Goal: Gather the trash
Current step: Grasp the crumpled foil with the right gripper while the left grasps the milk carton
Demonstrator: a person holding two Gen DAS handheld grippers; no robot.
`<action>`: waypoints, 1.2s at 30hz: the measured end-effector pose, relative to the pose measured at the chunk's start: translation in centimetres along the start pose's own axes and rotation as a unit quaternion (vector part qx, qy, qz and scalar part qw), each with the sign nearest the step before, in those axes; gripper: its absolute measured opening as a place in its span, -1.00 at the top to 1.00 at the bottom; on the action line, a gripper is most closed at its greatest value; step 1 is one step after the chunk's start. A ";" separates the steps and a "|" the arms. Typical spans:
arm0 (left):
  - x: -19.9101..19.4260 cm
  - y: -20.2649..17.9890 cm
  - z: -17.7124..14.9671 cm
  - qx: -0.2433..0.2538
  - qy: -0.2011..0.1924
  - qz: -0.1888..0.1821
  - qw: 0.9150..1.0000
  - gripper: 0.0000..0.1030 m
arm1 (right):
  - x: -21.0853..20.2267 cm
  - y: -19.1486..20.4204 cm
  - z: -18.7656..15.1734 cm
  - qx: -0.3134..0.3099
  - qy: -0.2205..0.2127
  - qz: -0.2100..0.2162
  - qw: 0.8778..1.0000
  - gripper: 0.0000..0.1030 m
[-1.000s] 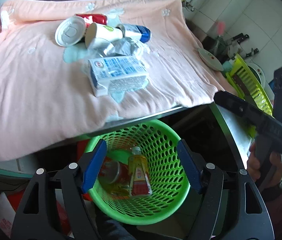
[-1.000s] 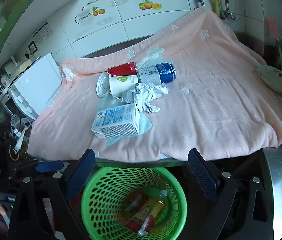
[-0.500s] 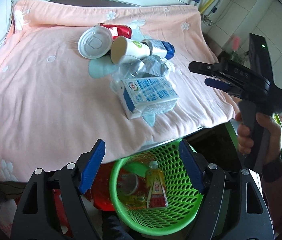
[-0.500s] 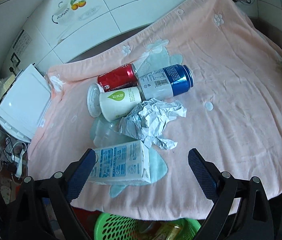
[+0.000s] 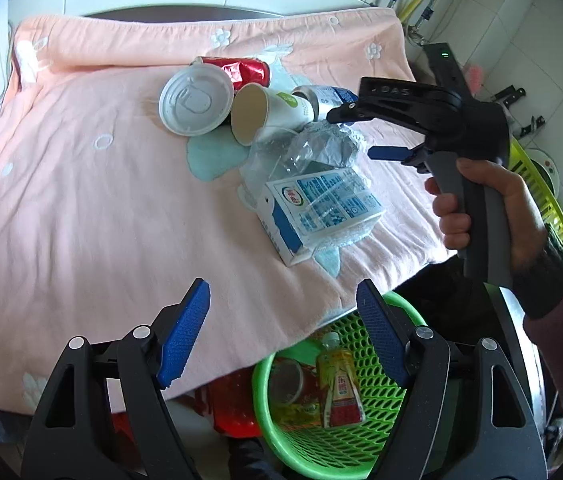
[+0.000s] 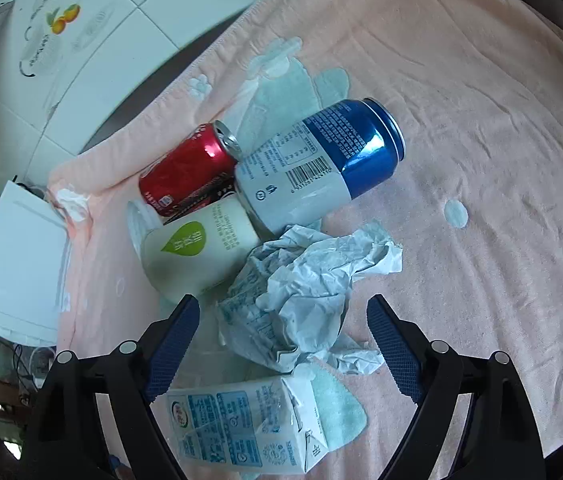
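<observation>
A heap of trash lies on a pink towel [image 5: 81, 208]: a milk carton [image 5: 317, 208], crumpled paper [image 6: 305, 292], a white paper cup [image 6: 197, 252], a red can [image 6: 189, 168], a blue and white can [image 6: 321, 164] and a round white lid [image 5: 195, 100]. My right gripper [image 6: 283, 344] is open and hangs just above the crumpled paper, the carton [image 6: 249, 428] below it. It also shows in the left wrist view [image 5: 355, 132]. My left gripper [image 5: 283, 332] is open and empty over the towel's near edge, above a green basket [image 5: 385, 436].
The basket holds a small yellow bottle [image 5: 337, 388] and other trash. A white appliance [image 6: 17, 272] stands left of the towel. A yellow-green dish rack [image 5: 537, 184] and knives stand at the right. Tiled wall runs behind.
Both grippers have moved up from the basket over the towel. The right gripper has come close above the crumpled paper. Both stay open.
</observation>
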State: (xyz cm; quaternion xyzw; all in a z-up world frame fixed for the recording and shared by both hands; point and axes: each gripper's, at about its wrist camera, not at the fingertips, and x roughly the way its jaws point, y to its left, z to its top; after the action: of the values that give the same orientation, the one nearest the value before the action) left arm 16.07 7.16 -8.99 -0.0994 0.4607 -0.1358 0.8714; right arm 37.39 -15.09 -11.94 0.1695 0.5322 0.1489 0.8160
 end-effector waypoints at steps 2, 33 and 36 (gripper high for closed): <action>0.1 -0.1 0.4 0.014 -0.003 0.002 1.000 -0.46 | 1.0 -0.2 0.4 0.013 0.010 -0.005 1.000 -0.62; 7.0 -5.0 6.7 0.244 0.052 -0.097 0.963 -0.46 | -2.5 -2.0 -0.8 -0.018 -0.025 -0.028 0.999 0.21; 8.1 -5.6 6.9 0.258 0.067 -0.111 0.957 -0.46 | -4.2 -2.6 -1.4 -0.016 -0.034 -0.024 0.999 0.21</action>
State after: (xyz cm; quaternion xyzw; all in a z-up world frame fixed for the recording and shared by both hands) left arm 25.39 -0.42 -9.76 0.0877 0.4535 -0.3521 0.8140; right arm 34.60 -19.01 -10.18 0.1486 0.5058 0.1321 0.8394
